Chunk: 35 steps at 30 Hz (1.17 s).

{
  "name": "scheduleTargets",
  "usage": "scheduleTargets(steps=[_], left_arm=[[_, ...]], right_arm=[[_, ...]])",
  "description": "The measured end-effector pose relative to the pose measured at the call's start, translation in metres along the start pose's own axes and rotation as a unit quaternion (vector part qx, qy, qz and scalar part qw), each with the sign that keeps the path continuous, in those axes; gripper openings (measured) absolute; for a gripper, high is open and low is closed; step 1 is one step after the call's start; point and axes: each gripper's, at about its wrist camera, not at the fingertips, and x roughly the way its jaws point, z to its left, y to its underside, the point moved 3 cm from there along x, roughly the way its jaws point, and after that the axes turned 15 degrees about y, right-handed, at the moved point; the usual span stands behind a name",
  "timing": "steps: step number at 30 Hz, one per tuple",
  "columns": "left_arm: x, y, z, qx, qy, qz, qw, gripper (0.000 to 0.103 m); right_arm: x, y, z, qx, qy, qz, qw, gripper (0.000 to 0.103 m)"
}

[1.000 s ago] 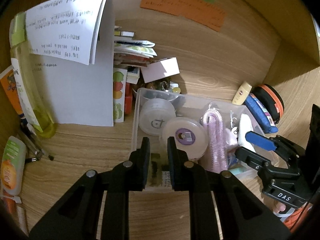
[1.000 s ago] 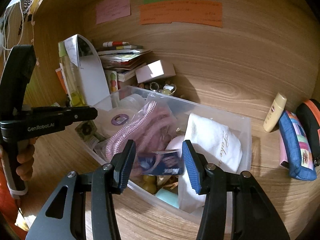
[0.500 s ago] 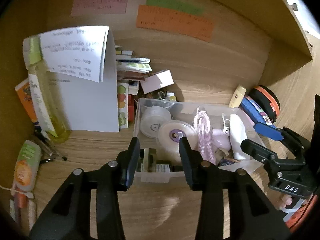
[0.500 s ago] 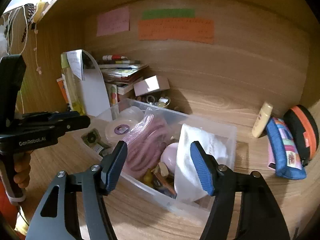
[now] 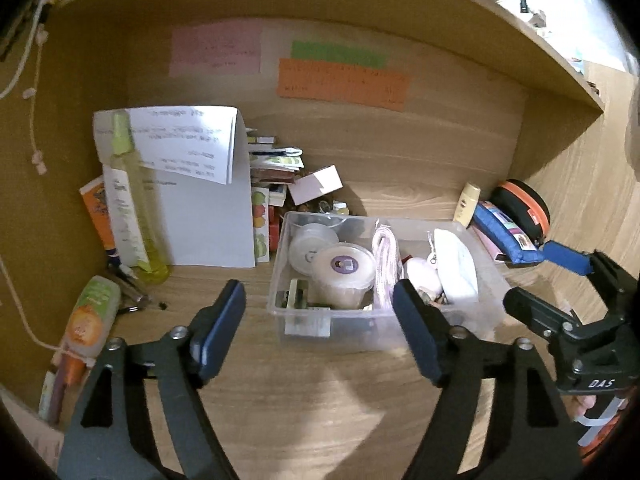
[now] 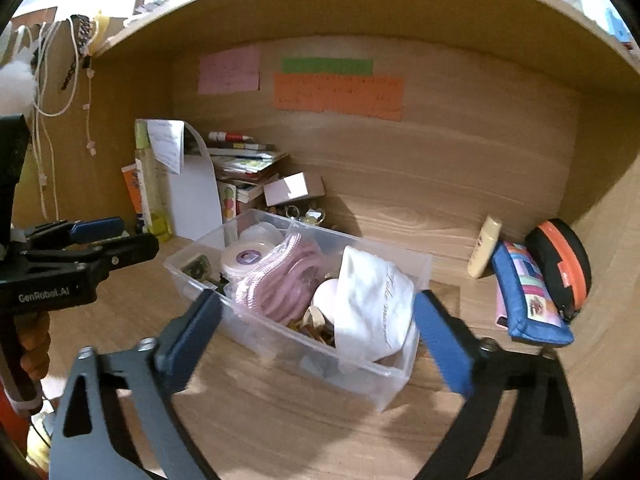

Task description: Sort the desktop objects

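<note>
Both the left claw (image 5: 318, 316) and right claw (image 6: 318, 330), just opened wide, are held empty before the clear plastic bin (image 5: 384, 334).

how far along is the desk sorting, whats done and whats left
Done: the clear bin already holds tape rolls, a pink cord and a white cloth. In hand: nothing; the left gripper and right gripper have just been opening and stand empty in front of the bin. Left: the cream tube, blue pouch, round orange-and-black case and orange-label bottle lie loose on the desk.
</note>
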Motion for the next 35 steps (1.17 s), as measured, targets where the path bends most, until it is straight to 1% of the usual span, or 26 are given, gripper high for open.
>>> scheduleTargets(steps=[2, 3, 8, 10, 13, 19, 31, 33, 35], left_arm=[[-0.009, 0.004, -0.004, -0.001, -0.003, -0.006, 1.0, 0.089], [-0.014, 0.006, -0.005, -0.001, -0.002, -0.009, 1.0, 0.091], [-0.028, 0.014, -0.012, -0.002, -0.01, -0.02, 0.9998, 0.095], [-0.031, 0.017, -0.013, 0.001, -0.021, -0.022, 0.9995, 0.096], [-0.033, 0.022, -0.015, 0.005, -0.028, -0.021, 0.9994, 0.096], [-0.036, 0.029, -0.023, 0.012, -0.024, -0.015, 0.9995, 0.096], [-0.039, 0.027, -0.031, 0.014, -0.004, -0.041, 0.999, 0.097], [-0.04, 0.026, -0.032, 0.019, -0.005, -0.047, 0.9987, 0.097], [-0.037, 0.026, -0.034, 0.021, -0.008, -0.039, 0.999, 0.097]], right_arm=[[-0.011, 0.002, -0.001, -0.001, 0.008, -0.012, 1.0, 0.102], [-0.015, 0.002, -0.001, -0.002, 0.009, -0.016, 1.0, 0.102], [-0.035, 0.008, -0.001, 0.001, 0.02, -0.025, 0.999, 0.103], [-0.039, 0.01, -0.001, 0.005, 0.021, -0.026, 0.999, 0.103], [-0.046, 0.014, -0.001, 0.01, 0.016, -0.028, 0.999, 0.103], [-0.049, 0.02, -0.004, 0.022, 0.016, -0.02, 0.999, 0.103], [-0.051, 0.023, -0.007, 0.029, 0.017, -0.015, 0.999, 0.103], [-0.049, 0.023, -0.008, 0.03, 0.016, -0.013, 0.999, 0.103], [-0.047, 0.023, -0.009, 0.032, 0.014, -0.009, 0.999, 0.103]])
